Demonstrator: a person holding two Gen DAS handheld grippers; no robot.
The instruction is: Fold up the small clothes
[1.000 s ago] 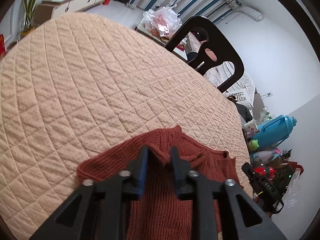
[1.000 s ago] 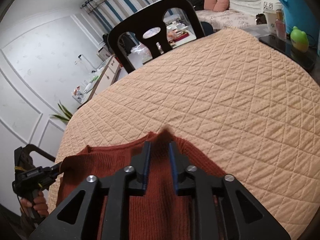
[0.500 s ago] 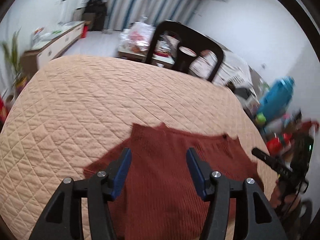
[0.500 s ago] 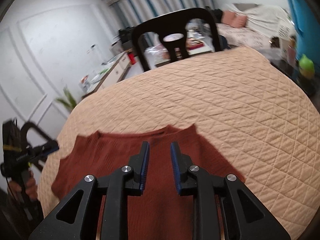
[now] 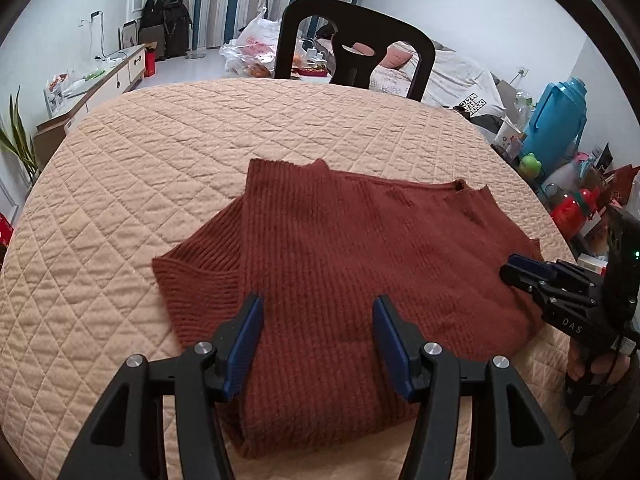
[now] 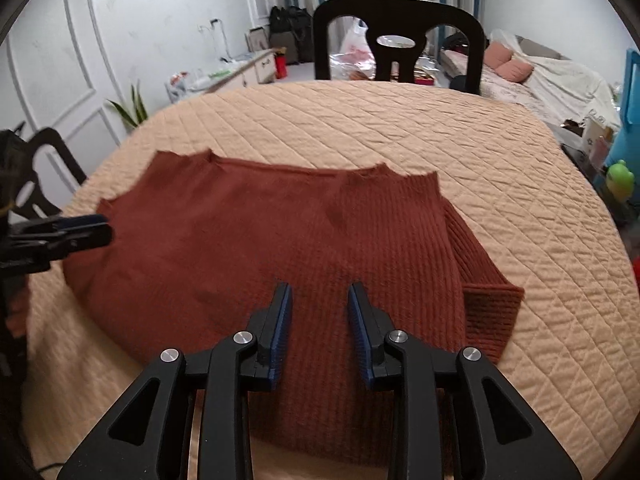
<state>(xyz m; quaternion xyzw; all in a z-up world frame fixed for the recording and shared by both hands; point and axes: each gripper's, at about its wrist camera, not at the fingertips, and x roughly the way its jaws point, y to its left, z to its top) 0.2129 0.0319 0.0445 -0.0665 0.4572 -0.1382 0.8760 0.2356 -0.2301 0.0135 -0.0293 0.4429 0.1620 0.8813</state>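
Left wrist view, left gripper [image 5: 318, 310] spread wide over rust sweater [image 5: 340, 248], right gripper [image 6: 319, 300] parted, empty.

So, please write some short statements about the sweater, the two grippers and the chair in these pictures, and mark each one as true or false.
1. The sweater lies on the quilt. True.
2. The left gripper is shut on the sweater. False: its jaws stand wide apart with nothing held between them.
3. The right gripper is open. True.
4. A sleeve sticks out at the sweater's side. True.
5. The chair is white. False: it is black.
6. The sweater hangs from the chair. False: the chair stands beyond the far edge of the quilt, apart from the sweater.
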